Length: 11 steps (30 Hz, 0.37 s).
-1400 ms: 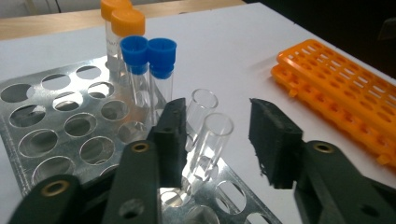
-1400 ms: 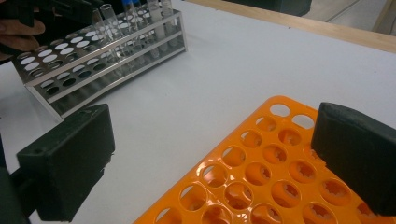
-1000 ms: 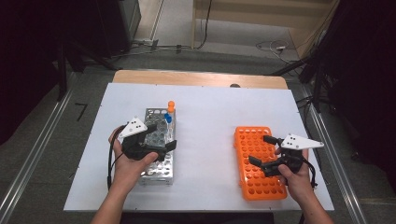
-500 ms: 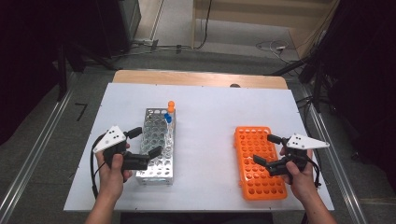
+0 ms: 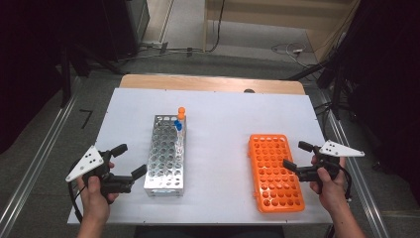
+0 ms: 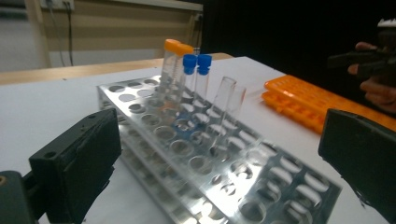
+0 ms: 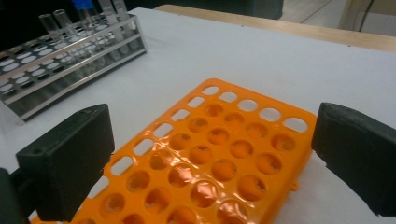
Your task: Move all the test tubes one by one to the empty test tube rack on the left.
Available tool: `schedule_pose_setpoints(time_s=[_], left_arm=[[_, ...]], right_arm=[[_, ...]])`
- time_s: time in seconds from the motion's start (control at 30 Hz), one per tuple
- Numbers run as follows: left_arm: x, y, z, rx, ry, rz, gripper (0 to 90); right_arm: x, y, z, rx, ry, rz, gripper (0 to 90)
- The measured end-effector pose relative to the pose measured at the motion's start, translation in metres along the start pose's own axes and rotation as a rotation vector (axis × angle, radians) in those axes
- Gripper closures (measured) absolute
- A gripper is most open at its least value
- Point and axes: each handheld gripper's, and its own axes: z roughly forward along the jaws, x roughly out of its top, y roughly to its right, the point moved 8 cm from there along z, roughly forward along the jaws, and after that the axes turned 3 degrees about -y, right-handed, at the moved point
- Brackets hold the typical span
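Metal rack [image 5: 165, 154]: shiny perforated steel with rows of round holes, standing left of centre on my white tabletop [image 5: 218, 124], long side running away from me.
Tubes: at the rack's far end I see two orange-capped tubes [image 6: 173, 70], two blue-capped tubes [image 6: 196, 77] and two clear uncapped tubes [image 6: 226, 100], all upright in holes.
Orange rack [image 5: 274, 171]: glossy moulded plastic, a flat grid of round wells, lying right of centre, well apart from the metal one.
Left gripper [image 5: 127, 159]: I hold it just beside the metal rack's near left corner, jaws apart, nothing between them.
Right gripper [image 5: 297, 155]: I hold it at the orange rack's right edge, matte black blocky jaws spread wide, clasping nothing.
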Motion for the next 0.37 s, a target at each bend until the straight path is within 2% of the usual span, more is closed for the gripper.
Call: schedule_pose_setpoints(time_s=[0.07,0.13,0.17,0.23,0.3,0.37], left_arm=[[0.000,-0.002,-0.005,-0.003,0.019,0.002,0.0],[0.002,-0.006,-0.008,0.010,0.038,0.002,0.0],[0.003,-0.007,-0.008,0.007,0.050,-0.013,0.0],[0.001,-0.010,-0.007,0.003,0.052,-0.033,0.0],[0.002,-0.012,-0.006,0.009,0.052,-0.034,0.0],[0.001,-0.014,-0.003,0.010,0.048,-0.038,0.0]], right_arm=[[-0.002,0.003,-0.001,-0.017,-0.004,-0.008,0.0],[-0.004,0.006,-0.003,-0.017,0.002,-0.008,0.0],[-0.005,0.009,-0.004,-0.028,0.004,-0.007,0.0],[-0.009,0.016,-0.004,-0.042,0.001,-0.005,0.0],[-0.014,0.023,-0.005,-0.065,-0.010,0.010,0.0],[-0.017,0.028,-0.007,-0.062,-0.006,0.025,0.0]])
